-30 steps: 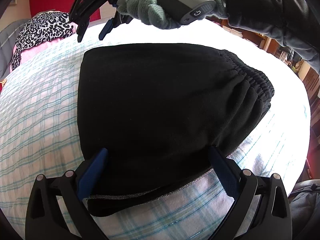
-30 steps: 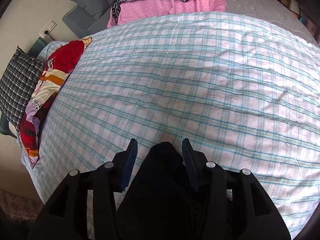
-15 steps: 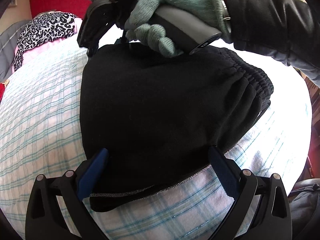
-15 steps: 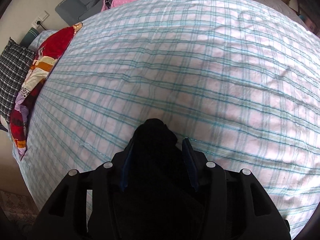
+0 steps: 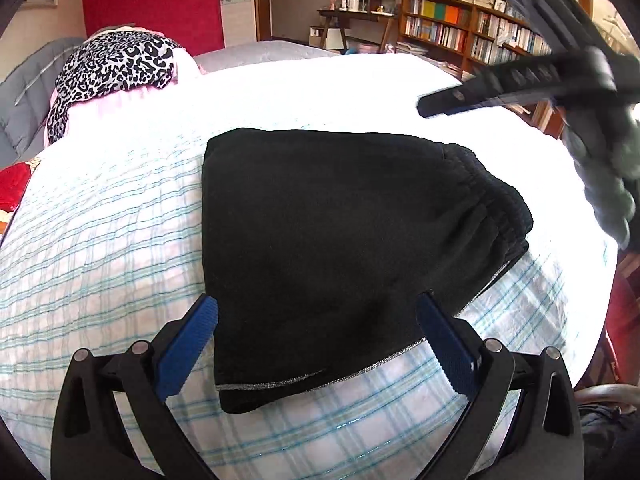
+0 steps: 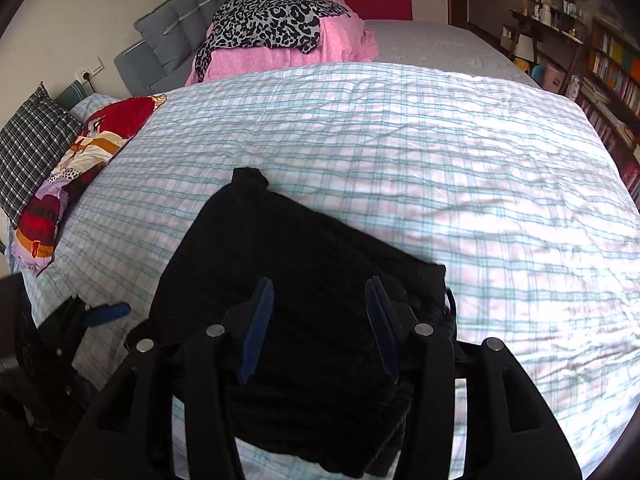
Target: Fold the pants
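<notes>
Black fleece pants [image 5: 340, 248], folded into a compact slab, lie flat on the pale blue-and-white checked bedsheet [image 5: 100, 264], centre of the left wrist view. Gathered elastic waistband [image 5: 492, 208] faces the right of the frame; the folded edge runs down the left side. Long axis roughly left to right. A thin grey stitched hem shows along the lower edge.

Left gripper [image 5: 316, 332] angled downward over the near edge of the pants. Blue pads spread wide, one at the lower left corner of the fabric, one at the lower right; neither presses the cloth. Jaws open, nothing held.

Right gripper [image 6: 320, 316] also tilted downward above the pants [image 6: 280, 264] in the right wrist view, blue pads apart with dark fabric seen between them. No visible pinch or lifted cloth; reads as open, hovering. In the left wrist view the right gripper [image 5: 520, 84] appears blurred at the upper right, held by a gloved hand [image 5: 608, 184].

Surroundings: bare sheet lies wide open to the right and beyond the pants in the right wrist view. A leopard-print garment on pink cloth [image 6: 276, 28] sits at the far top edge, well apart. A red patterned cloth [image 6: 80, 168] and a dark checked pillow [image 6: 32, 148] lie off the left edge. A bookshelf [image 5: 460, 36] stands in the background.
</notes>
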The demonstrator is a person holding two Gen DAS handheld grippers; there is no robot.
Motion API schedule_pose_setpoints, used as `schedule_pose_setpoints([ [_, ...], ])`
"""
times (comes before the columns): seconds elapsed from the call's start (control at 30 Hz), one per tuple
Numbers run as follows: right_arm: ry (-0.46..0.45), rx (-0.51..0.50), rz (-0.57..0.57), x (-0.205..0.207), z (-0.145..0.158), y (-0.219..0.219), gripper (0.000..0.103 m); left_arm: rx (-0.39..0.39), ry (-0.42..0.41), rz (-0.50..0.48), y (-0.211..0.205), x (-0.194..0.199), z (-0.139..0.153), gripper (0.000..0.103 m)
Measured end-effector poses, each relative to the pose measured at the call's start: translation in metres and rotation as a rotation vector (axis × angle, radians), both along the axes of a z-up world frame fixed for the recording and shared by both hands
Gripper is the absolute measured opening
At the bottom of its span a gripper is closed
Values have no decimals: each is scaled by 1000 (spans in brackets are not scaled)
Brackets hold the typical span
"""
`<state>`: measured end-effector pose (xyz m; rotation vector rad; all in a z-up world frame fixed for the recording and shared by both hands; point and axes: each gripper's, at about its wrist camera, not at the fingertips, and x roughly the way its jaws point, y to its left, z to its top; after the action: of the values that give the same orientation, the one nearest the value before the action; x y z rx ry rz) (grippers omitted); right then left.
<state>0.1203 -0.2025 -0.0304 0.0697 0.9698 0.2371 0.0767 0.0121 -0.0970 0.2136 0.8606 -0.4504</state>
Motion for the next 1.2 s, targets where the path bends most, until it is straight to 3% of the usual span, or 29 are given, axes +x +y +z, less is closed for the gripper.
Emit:
schedule_pose_setpoints([
  [0.3, 21, -44, -36, -67, -35, -4, 50, 58, 30, 53, -8, 16, -12, 98],
  [0.47, 29, -159, -35, -76, -51, 0, 50, 77, 39, 58, -12, 17, -22, 98],
  [0.67, -8, -187, -71, -86, -80, -5, 57, 70, 54, 54, -8, 17, -39, 98],
  [0.7, -4, -171, -98, -86, -83, -9, 65, 59, 54, 54, -6, 17, -40, 98],
  [0.8, 37, 5, -179, -86, -95, -34, 75, 59, 55, 66, -2, 17, -39, 98],
  [0.97, 3, -36, -192, -94, -82, -27, 76, 55, 56, 109, 1, 9, -27, 98],
  [1.2, -103, 50, -291, -132, -40, -39, 79, 101, -13, 131, -2, -11, -1, 98],
])
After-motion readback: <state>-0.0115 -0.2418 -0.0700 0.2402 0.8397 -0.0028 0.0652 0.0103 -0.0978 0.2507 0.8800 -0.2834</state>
